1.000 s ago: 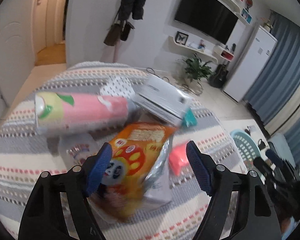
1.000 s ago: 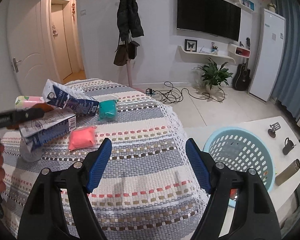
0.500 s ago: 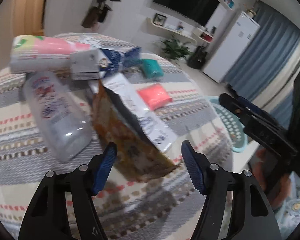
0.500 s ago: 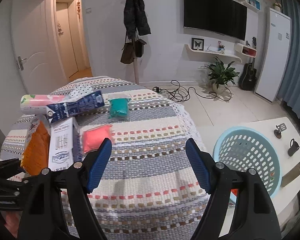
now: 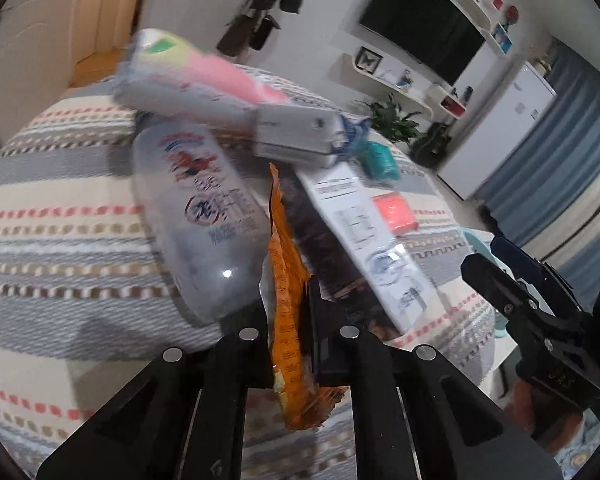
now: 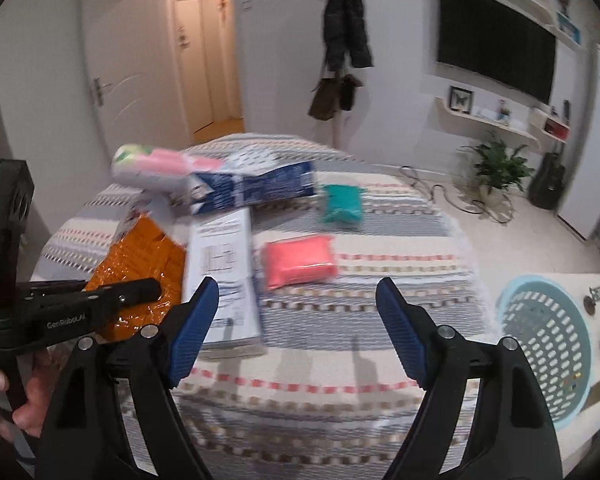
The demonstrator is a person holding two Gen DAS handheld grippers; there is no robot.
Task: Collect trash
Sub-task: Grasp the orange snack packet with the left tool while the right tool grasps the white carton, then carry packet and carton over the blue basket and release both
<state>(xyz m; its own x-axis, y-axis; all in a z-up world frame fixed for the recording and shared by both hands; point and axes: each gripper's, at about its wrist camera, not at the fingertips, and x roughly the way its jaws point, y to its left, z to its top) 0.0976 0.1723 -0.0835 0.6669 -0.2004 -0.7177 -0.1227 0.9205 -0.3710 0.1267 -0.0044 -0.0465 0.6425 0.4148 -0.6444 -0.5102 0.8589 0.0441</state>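
My left tool (image 5: 296,344) is clamped tight on the edge of the crinkled orange foil snack wrapper (image 5: 286,280), which stands on edge on the striped woven surface (image 5: 52,216) — between a clear plastic bottle (image 5: 200,216) and a flat white printed carton (image 5: 364,232). My right tool (image 6: 298,334) holds nothing, its blue jaws opening wide above the cloth near a pink soft packet (image 6: 300,260). The pale blue perforated plastic basket (image 6: 548,344) sits off to the right.

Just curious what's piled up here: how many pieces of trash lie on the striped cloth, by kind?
Cartons and boxes: 3
Small soft packets: 2
Snack bag: 1
Clear bottle: 1
Total: 7
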